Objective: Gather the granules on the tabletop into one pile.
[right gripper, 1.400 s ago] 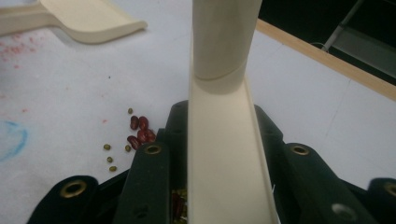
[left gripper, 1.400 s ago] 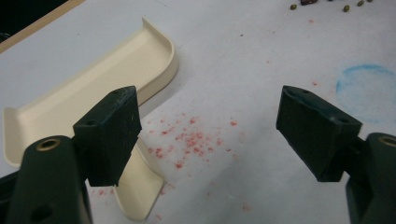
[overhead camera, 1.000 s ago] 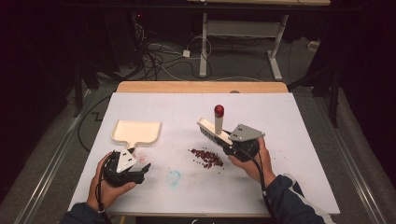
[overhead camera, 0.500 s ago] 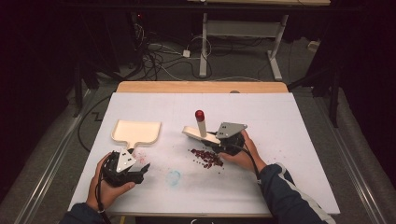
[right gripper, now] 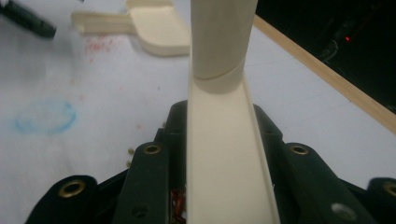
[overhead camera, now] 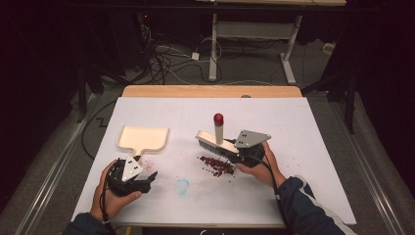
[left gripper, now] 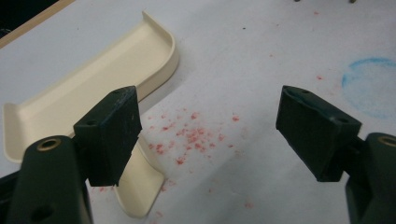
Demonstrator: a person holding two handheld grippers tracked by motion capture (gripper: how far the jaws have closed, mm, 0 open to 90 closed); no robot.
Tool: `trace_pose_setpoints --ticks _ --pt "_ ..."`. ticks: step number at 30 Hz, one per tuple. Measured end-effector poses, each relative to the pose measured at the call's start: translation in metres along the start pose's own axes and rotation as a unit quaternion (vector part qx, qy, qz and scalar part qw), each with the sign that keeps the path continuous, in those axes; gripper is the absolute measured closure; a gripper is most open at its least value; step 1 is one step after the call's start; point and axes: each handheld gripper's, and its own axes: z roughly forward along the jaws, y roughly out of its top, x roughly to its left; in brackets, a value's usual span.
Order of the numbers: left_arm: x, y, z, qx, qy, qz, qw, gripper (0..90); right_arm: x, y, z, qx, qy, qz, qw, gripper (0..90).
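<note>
A cream brush (overhead camera: pixel 211 143) with an upright, red-tipped handle (overhead camera: pixel 218 122) stands over a pile of dark red bits (overhead camera: pixel 218 165) at mid-table. My right gripper (overhead camera: pixel 239 155) is shut on the brush's right end. Its own view looks along the brush's cream back (right gripper: pixel 224 154), clamped in my right gripper (right gripper: pixel 224 191), with red bits (right gripper: pixel 177 203) beneath. A cream dustpan (overhead camera: pixel 143 138) lies to the left. My left gripper (overhead camera: pixel 149 178) rests just in front of it, open. In the left gripper view the open left gripper (left gripper: pixel 210 135) has the dustpan's handle (left gripper: pixel 140 182) by its left jaw.
Red specks (left gripper: pixel 191 140) stain the white table cover (overhead camera: pixel 303 132) by the dustpan handle. A blue smudge (overhead camera: pixel 182 186) lies between my hands. The table's wooden far edge (overhead camera: pixel 210 91) borders a dark floor with cables and desk legs.
My right gripper swept the brush left over the red bits, then moved it back to the right. The left gripper and the dustpan have stayed put.
</note>
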Motion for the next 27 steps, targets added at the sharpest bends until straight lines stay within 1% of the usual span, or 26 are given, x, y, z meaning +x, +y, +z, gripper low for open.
trace_pose_setpoints --ticks 1,2,3,4,5,6,7,8,9,11,13,14,15,16,17,18,19,20,22,23,25,26,27 --pt "0.000 0.000 0.000 0.001 0.000 -0.001 1.0000 21.1 0.003 0.004 -0.002 -0.008 -0.004 0.021 0.9997 67.4" --pt "0.001 0.000 0.000 0.001 0.000 -0.002 1.0000 21.1 0.008 0.008 -0.003 -0.017 -0.009 0.049 0.9986 67.5" --pt "0.001 0.000 0.000 0.002 0.000 -0.001 1.0000 21.1 0.014 0.011 -0.004 -0.026 -0.007 0.074 0.9969 67.4" --pt "0.001 0.000 0.000 0.002 -0.002 -0.002 1.0000 21.1 0.019 0.015 -0.004 -0.035 -0.003 0.091 0.9952 67.4" --pt "0.001 0.000 0.001 0.002 -0.001 -0.003 1.0000 21.1 0.025 0.018 -0.004 -0.047 -0.006 0.119 0.9918 67.4" --pt "0.001 0.000 0.000 0.003 -0.001 -0.002 1.0000 21.1 0.032 0.021 -0.002 -0.049 -0.005 0.144 0.9883 67.4" --pt "0.001 0.000 0.000 0.003 -0.002 -0.002 1.0000 21.1 0.038 0.022 0.001 -0.053 0.003 0.167 0.9845 67.5" --pt "0.001 0.000 0.000 0.003 -0.002 -0.001 1.0000 21.1 0.045 0.023 0.004 -0.056 0.006 0.184 0.9812 67.5" --pt "0.000 0.000 0.000 0.002 -0.002 -0.002 1.0000 21.1 0.052 0.024 0.009 -0.053 0.003 0.200 0.9784 67.5" --pt "0.000 -0.001 0.000 0.002 -0.002 -0.002 1.0000 21.9 0.065 0.023 0.018 -0.038 -0.006 0.206 0.9777 67.5" --pt "0.001 -0.001 0.000 0.003 -0.002 -0.002 1.0000 22.5 0.072 0.019 0.028 -0.029 -0.010 0.203 0.9786 67.5" --pt "0.001 -0.001 0.000 0.003 -0.003 -0.002 1.0000 22.6 0.074 0.016 0.032 -0.023 -0.016 0.209 0.9775 67.6" --pt "0.001 -0.001 -0.001 0.003 -0.003 -0.003 1.0000 22.6 0.076 0.013 0.035 -0.016 -0.018 0.219 0.9754 67.6" --pt "0.001 -0.001 -0.001 0.002 -0.003 -0.003 1.0000 22.6 0.076 0.010 0.038 -0.007 -0.022 0.226 0.9739 67.6" --pt "0.001 -0.001 -0.001 0.003 -0.003 -0.003 1.0000 22.6 0.076 0.006 0.040 0.001 -0.029 0.228 0.9732 67.6" --pt "0.002 -0.001 -0.001 0.003 -0.003 -0.002 1.0000 22.6 0.076 0.003 0.041 0.004 -0.041 0.229 0.9725 67.6" --pt "0.002 -0.001 -0.001 0.003 -0.002 -0.003 1.0000 22.6 0.075 0.002 0.040 0.004 -0.052 0.233 0.9711 67.6" --pt "0.002 -0.001 -0.001 0.002 -0.002 -0.003 1.0000 22.6 0.072 0.001 0.039 0.007 -0.061 0.233 0.9706 67.6" --pt "0.001 -0.001 -0.001 0.001 -0.002 -0.003 1.0000 22.6 0.069 -0.002 0.036 0.010 -0.074 0.238 0.9685 67.5" --pt "0.001 -0.001 -0.001 0.001 -0.002 -0.003 1.0000 22.6 0.067 -0.005 0.034 0.011 -0.079 0.239 0.9676 67.4" --pt "0.001 -0.001 -0.001 0.002 -0.003 -0.002 1.0000 22.6 0.064 -0.009 0.029 0.015 -0.086 0.251 0.9640 67.4" --pt "0.001 -0.001 -0.001 0.002 -0.003 -0.003 1.0000 22.6 0.063 -0.011 0.026 0.016 -0.090 0.254 0.9628 67.3" --pt "0.001 -0.001 -0.001 0.002 -0.003 -0.003 1.0000 22.6 0.062 -0.012 0.024 0.017 -0.091 0.256 0.9623 67.3"
